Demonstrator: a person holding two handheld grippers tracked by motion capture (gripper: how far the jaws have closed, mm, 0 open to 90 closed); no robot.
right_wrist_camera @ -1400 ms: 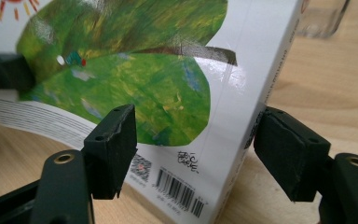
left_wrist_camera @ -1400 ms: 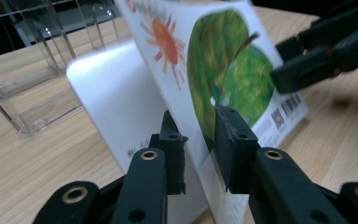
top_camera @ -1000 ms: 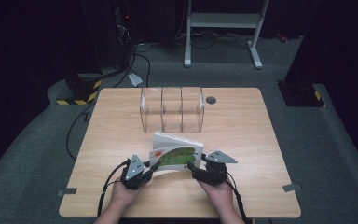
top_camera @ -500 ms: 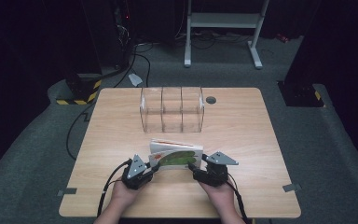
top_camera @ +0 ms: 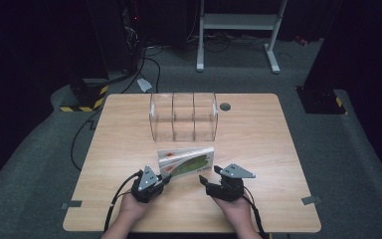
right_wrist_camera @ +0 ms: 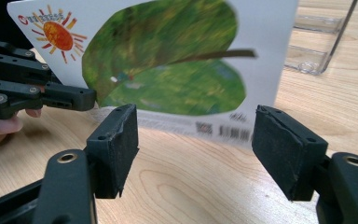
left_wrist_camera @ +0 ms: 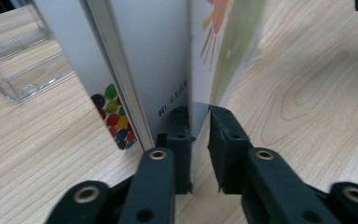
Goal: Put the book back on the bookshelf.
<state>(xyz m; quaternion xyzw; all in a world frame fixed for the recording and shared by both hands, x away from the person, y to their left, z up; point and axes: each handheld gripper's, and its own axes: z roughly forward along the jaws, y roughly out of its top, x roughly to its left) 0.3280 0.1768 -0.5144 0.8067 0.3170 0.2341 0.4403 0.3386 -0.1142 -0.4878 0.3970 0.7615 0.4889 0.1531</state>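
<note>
The left gripper (top_camera: pixel 165 178) is clamping its fingers on the booklet (top_camera: pixel 186 162); the right gripper (top_camera: pixel 203 179), at its four o'clock, is spreading its fingers wide, just opening, nothing between them.

text: none legible | book (right_wrist_camera: pixel 168 70): small print, barcode blurred

Matte black two-jaw left gripper (top_camera: pixel 165 178) and right gripper (top_camera: pixel 203 181): ringed screw holes along linkages, trailing black cables; grey three-cornered plate (top_camera: pixel 235 171) tops the right.
</note>
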